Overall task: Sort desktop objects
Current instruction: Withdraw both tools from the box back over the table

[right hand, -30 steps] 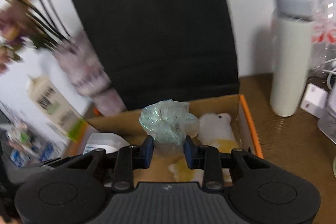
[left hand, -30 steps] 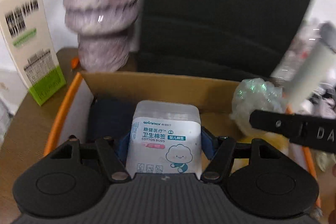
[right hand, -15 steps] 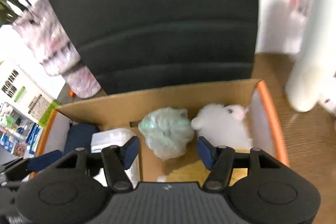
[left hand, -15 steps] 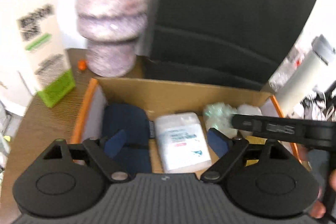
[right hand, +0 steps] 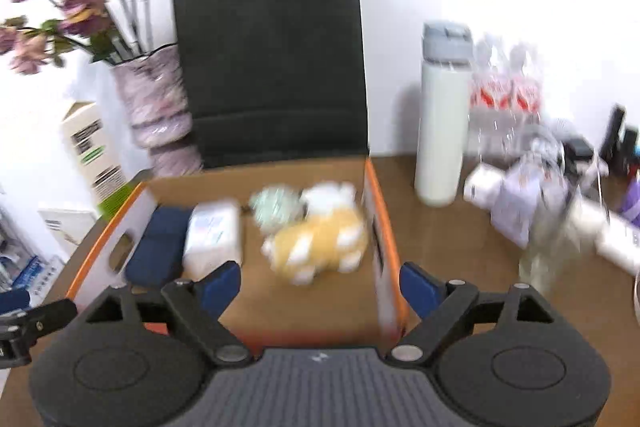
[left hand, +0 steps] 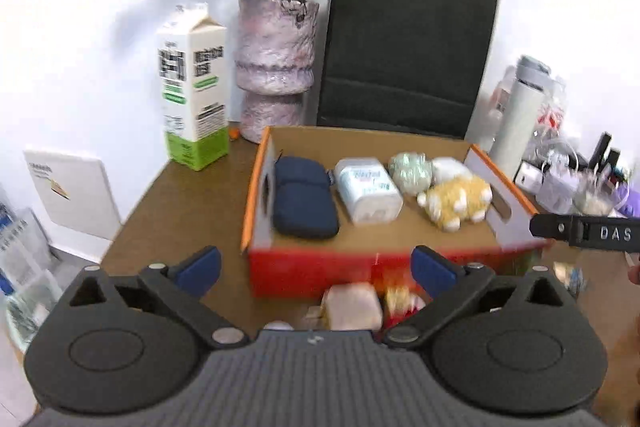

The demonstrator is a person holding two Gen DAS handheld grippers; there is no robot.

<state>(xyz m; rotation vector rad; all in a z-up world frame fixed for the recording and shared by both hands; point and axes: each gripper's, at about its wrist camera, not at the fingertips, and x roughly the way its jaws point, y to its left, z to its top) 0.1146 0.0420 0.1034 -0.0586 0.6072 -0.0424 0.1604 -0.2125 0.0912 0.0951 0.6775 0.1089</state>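
Observation:
An orange-rimmed cardboard box [left hand: 256, 183] [right hand: 380, 227] holds a navy pouch [left hand: 304, 201] [right hand: 154, 251], a white cotton buds box [left hand: 368, 193] [right hand: 214, 235], a crumpled green bag [left hand: 410, 167] [right hand: 276, 205], a white plush [left hand: 452, 167] [right hand: 328, 193] and a yellow plush [left hand: 456, 201] [right hand: 320, 245]. My left gripper [left hand: 316, 267] hovers back from the box's red front wall, jaws opening wide, nothing between them. My right gripper [right hand: 320, 285] is above the box's near right part, jaws opening and empty. Small pink and red items [left hand: 354, 309] lie in front of the box.
Behind the box stand a milk carton [left hand: 194, 87], a purple vase with flowers [left hand: 276, 67], a black paper bag [left hand: 408, 51] and a white bottle [right hand: 442, 115]. Cluttered packets and cables [right hand: 540, 195] crowd the table's right side. Brown tabletop shows left of the box.
Both grippers let go and drew back from the box: the cotton buds box and the green bag now lie inside it. Both pairs of jaws have spread wide.

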